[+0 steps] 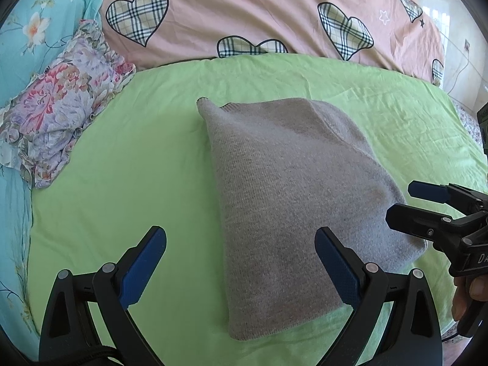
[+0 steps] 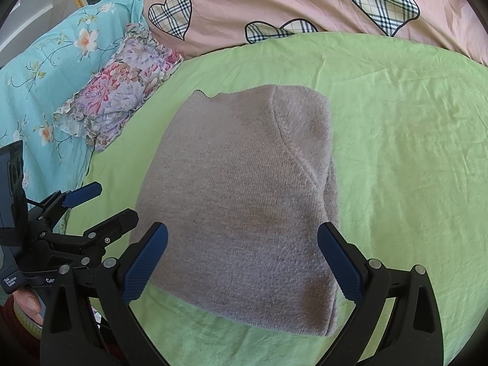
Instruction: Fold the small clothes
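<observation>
A grey knitted garment (image 1: 292,195) lies folded into a compact rectangle on the green sheet (image 1: 137,158); in the right wrist view the same garment (image 2: 244,201) shows a sleeve seam curving down its right side. My left gripper (image 1: 241,262) hovers open over its near left edge, nothing between the blue pads. My right gripper (image 2: 242,259) is open too, above the garment's near edge. The right gripper (image 1: 402,201) shows at the right of the left wrist view beside the garment's right edge, and the left gripper (image 2: 100,201) shows at the left of the right wrist view.
A floral ruffled cloth (image 1: 61,103) lies folded at the far left on the sheet's edge. A pink quilt with plaid hearts (image 1: 259,12) runs along the back. A turquoise flowered cover (image 1: 27,30) is at the left. A hand (image 1: 469,296) holds the right gripper.
</observation>
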Available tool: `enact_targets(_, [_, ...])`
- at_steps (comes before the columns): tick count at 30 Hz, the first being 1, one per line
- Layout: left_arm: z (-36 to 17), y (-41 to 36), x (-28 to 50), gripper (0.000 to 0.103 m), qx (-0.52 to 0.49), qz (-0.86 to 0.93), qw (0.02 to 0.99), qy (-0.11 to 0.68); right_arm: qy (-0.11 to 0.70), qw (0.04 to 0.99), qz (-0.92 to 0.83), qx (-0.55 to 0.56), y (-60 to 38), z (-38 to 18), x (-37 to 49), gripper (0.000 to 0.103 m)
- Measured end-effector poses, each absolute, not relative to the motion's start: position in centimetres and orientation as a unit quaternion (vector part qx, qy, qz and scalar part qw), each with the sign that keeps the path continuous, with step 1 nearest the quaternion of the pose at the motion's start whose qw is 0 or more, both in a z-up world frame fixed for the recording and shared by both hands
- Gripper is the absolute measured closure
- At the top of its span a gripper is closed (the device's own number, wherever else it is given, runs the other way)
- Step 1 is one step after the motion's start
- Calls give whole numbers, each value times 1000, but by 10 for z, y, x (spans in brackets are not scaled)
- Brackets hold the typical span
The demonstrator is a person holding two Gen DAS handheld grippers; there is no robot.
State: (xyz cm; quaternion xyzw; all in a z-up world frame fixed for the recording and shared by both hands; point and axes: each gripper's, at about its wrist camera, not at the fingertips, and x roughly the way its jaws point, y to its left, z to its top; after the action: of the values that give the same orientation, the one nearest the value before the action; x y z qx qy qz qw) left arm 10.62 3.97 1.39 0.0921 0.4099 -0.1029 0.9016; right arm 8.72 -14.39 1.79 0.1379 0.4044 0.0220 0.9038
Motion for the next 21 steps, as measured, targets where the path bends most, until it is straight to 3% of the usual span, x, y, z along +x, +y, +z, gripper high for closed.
enact_targets(21, [15,43,110,5,88,-87,903,412,397,907,14,137,-148,17,91,4])
